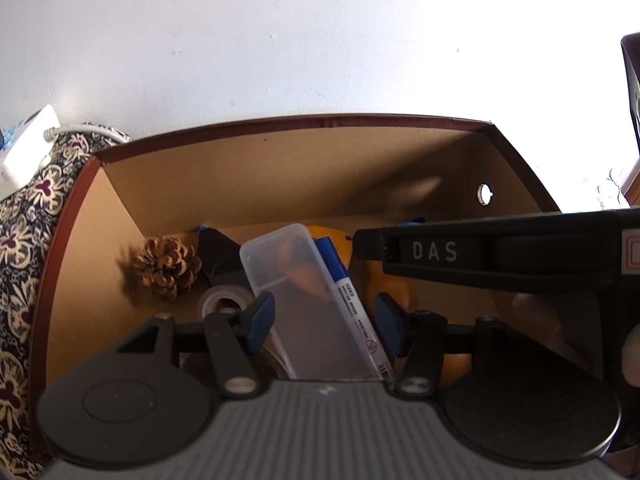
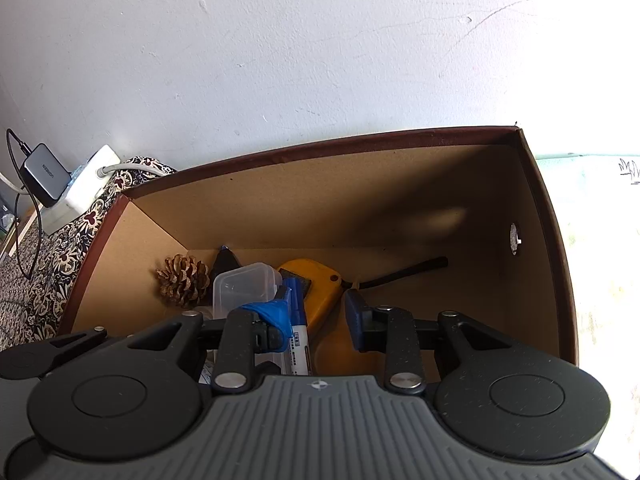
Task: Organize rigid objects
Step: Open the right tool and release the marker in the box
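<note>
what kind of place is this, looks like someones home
Probably a lived-in room at home: a cardboard box of odds and ends stands against a scuffed white wall, beside a floral patterned cloth, with a charger plugged into a power strip nearby.

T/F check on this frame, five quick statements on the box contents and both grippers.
1. A pine cone lies in the box. True.
2. The clear case is outside the box. False: it is inside, between the left gripper fingers.
3. A blue marker lies beside the case. True.
4. The right gripper holds the pine cone. False: the cone lies apart, by the left wall.
5. The box is empty. False: several things lie in it.
</note>
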Demonstrator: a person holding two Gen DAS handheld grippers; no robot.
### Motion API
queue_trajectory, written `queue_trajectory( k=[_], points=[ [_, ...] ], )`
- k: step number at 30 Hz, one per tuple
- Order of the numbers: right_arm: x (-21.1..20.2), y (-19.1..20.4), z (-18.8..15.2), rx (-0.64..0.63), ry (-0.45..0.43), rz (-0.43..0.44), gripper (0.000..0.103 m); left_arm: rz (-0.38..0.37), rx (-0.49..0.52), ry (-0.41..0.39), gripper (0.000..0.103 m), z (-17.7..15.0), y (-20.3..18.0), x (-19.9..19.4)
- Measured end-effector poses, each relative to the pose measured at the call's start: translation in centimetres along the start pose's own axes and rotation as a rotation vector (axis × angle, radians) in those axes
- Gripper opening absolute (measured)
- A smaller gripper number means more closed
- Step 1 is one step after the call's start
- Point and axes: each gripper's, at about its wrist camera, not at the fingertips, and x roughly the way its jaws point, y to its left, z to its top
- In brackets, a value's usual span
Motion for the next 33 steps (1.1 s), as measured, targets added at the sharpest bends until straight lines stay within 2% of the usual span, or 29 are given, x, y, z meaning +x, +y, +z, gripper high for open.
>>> queue_trajectory(
  k=[33],
  points=[
    [-0.10,0.19,-0.01,-0.016,-0.004,-0.004,0.013,0.038,0.034,-0.032,0.057,-0.24,-0.43,-0.27]
  ],
)
